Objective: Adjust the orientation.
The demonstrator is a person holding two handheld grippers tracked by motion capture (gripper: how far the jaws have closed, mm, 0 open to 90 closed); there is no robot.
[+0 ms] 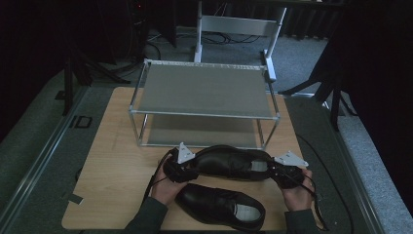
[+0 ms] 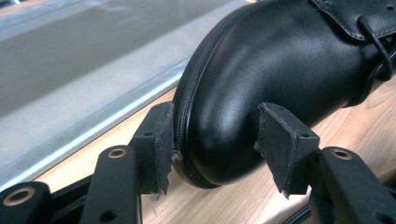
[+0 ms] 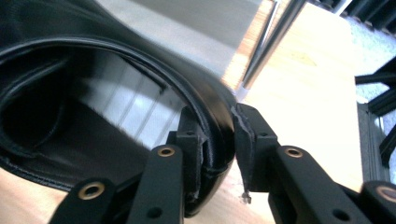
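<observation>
A dim recording studio or lab set up for hand-held gripper demonstrations.

A pale wooden table (image 1: 117,161) stands on grey carpet (image 1: 34,146), ringed by black curtains (image 1: 380,73) and dark stand legs (image 1: 73,78). Cables (image 1: 156,46) trail on the floor beyond the fingers, near a white metal frame (image 1: 234,29). Just past the fingertips sits a bare two-tier metal shoe rack (image 1: 204,90), staged alone on the table like a test prop rather than home furniture.

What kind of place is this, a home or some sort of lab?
Probably a recording lab or studio, not a home: a lone wooden table bears just a metal shoe rack and two black shoes, with dark curtains around and cables on grey carpet.
</observation>
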